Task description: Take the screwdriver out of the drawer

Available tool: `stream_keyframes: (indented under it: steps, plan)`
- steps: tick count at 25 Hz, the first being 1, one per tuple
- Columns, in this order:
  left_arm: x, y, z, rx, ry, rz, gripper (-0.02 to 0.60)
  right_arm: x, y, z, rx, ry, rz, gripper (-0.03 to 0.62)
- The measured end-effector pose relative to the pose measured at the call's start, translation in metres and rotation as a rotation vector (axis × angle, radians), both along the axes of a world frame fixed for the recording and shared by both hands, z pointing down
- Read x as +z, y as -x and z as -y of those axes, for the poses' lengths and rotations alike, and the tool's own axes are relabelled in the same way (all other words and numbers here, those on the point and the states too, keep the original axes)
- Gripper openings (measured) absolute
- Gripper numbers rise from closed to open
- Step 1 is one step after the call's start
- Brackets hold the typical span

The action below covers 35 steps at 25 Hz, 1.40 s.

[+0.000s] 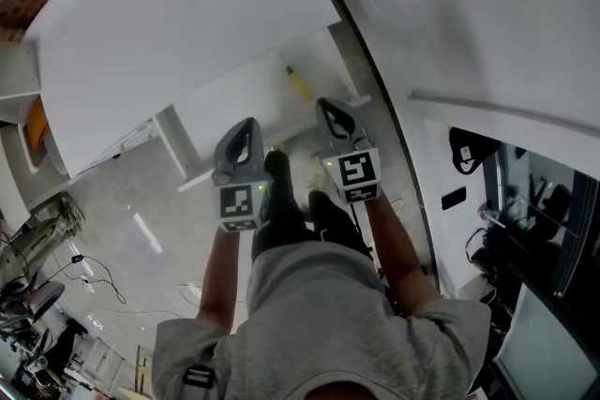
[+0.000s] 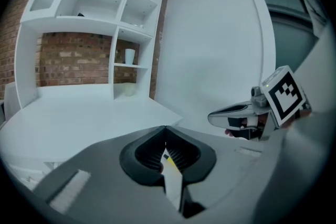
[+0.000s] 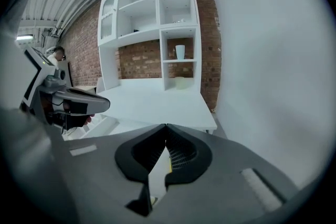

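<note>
In the head view a white drawer (image 1: 239,103) stands pulled out from under the desk. A screwdriver with a yellow handle (image 1: 298,83) lies at its far right. My left gripper (image 1: 247,124) hangs over the drawer's front middle, left of the screwdriver. My right gripper (image 1: 325,104) is just right of the screwdriver and a little nearer than it. Both grippers are shut with nothing in them: the jaw tips meet in the left gripper view (image 2: 165,127) and in the right gripper view (image 3: 166,126). A sliver of yellow shows through the slit below each pair of jaws.
The white desk top (image 1: 169,23) lies beyond the drawer, with a white shelf unit (image 2: 105,8) and a cup (image 3: 180,52) against a brick wall. A white wall (image 1: 469,14) runs close on the right. Cables (image 1: 89,269) lie on the floor at left.
</note>
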State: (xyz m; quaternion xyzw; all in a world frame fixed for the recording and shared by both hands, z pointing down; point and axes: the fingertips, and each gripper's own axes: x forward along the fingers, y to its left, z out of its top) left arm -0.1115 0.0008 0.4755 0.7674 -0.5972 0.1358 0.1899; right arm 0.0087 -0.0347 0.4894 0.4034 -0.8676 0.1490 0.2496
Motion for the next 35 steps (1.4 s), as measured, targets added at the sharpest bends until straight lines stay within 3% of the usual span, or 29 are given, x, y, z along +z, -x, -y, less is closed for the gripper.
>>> stream_keyframes:
  steps: [6,16,24,35]
  plan:
    - [0.055,0.013,0.033,0.028,0.093,-0.025,0.012,0.057,0.023,0.034,-0.024,0.09,-0.058,0.003]
    - [0.111,0.016,0.063,0.047,0.18,-0.088,0.012,0.128,0.039,0.065,-0.051,0.226,-0.14,0.003]
    - [0.145,0.024,0.073,0.033,0.219,-0.069,0.012,0.165,0.049,0.076,-0.099,0.329,-0.198,0.005]
    - [0.155,0.028,0.074,0.005,0.262,-0.085,0.012,0.221,0.056,0.068,-0.196,0.546,-0.316,0.175]
